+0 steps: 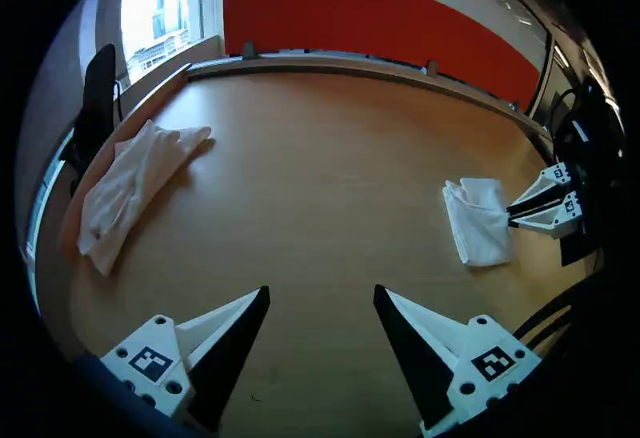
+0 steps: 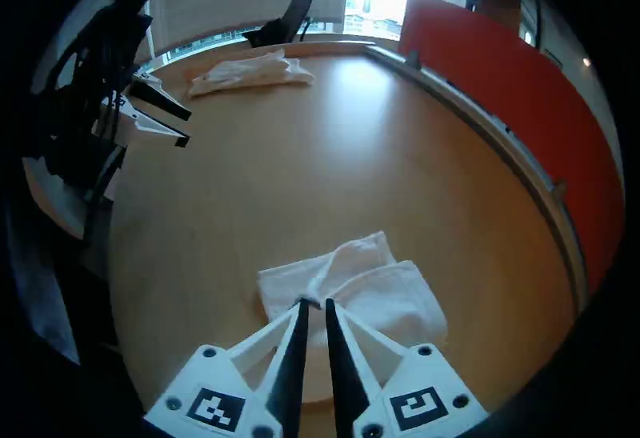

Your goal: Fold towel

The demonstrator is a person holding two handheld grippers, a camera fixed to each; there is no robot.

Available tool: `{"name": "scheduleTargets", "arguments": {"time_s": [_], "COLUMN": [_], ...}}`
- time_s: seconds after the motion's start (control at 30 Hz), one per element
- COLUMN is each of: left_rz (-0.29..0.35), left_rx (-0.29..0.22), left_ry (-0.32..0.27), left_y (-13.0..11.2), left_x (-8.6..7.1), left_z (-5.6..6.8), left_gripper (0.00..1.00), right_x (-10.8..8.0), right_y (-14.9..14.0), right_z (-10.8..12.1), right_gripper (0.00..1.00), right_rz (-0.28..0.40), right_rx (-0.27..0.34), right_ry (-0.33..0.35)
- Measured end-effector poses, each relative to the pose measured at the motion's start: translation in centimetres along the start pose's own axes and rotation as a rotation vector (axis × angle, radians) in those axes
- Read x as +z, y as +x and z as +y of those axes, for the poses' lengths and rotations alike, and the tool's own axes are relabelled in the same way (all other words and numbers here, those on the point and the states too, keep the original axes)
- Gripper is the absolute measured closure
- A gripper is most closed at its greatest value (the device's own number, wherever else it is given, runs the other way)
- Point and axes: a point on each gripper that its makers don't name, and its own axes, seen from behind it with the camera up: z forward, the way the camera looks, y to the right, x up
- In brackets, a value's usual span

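Observation:
A small folded white towel (image 1: pixel 478 226) lies on the wooden table (image 1: pixel 320 166) at the right. My right gripper (image 1: pixel 509 212) reaches its edge there. In the right gripper view the same towel (image 2: pixel 376 286) lies right under my right gripper (image 2: pixel 315 303), whose fingers stand almost together with a bunched ridge of cloth pinched at their tips. My left gripper (image 1: pixel 320 290) hovers wide open over bare wood, nothing between its fingers; it also appears at the left in the right gripper view (image 2: pixel 189 128). A second, crumpled white towel (image 1: pixel 132 190) (image 2: pixel 248 72) lies near the table's far edge.
A red partition (image 1: pixel 384 22) (image 2: pixel 512 118) runs along one long side of the table. A black office chair (image 1: pixel 96 102) (image 2: pixel 288 14) stands beyond the crumpled towel, by the windows. Bare wood stretches between the two towels.

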Motion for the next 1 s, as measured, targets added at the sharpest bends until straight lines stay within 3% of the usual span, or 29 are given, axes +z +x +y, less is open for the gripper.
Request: {"name": "scheduleTargets", "arguments": {"time_s": [0.1,0.2,0.57,1.0], "left_rz": [0.001,0.001,0.002,0.002], "left_rx": [-0.002,-0.003,-0.002,0.001], "left_ry": [0.001,0.003,0.001,-0.001], "left_y": [0.0,0.0,0.1,0.2], "left_x": [-0.1,-0.1,-0.2,-0.1], "left_z": [0.0,-0.1,0.3,0.5], "left_gripper": [0.03,0.03,0.03,0.03], "right_x": [0.0,-0.1,-0.2,-1.1], "right_y": [-0.1,-0.2,-1.0,-4.8], "right_z": [0.2,0.4,0.5,0.5], "right_gripper": [0.46,0.32,0.28,0.28], "right_rz": [-0.002,-0.003,-0.004,-0.037], "right_rx": [0.007,0.01,0.034,0.102], "right_ry": [-0.005,-0.013,-0.028,-0.056]}}
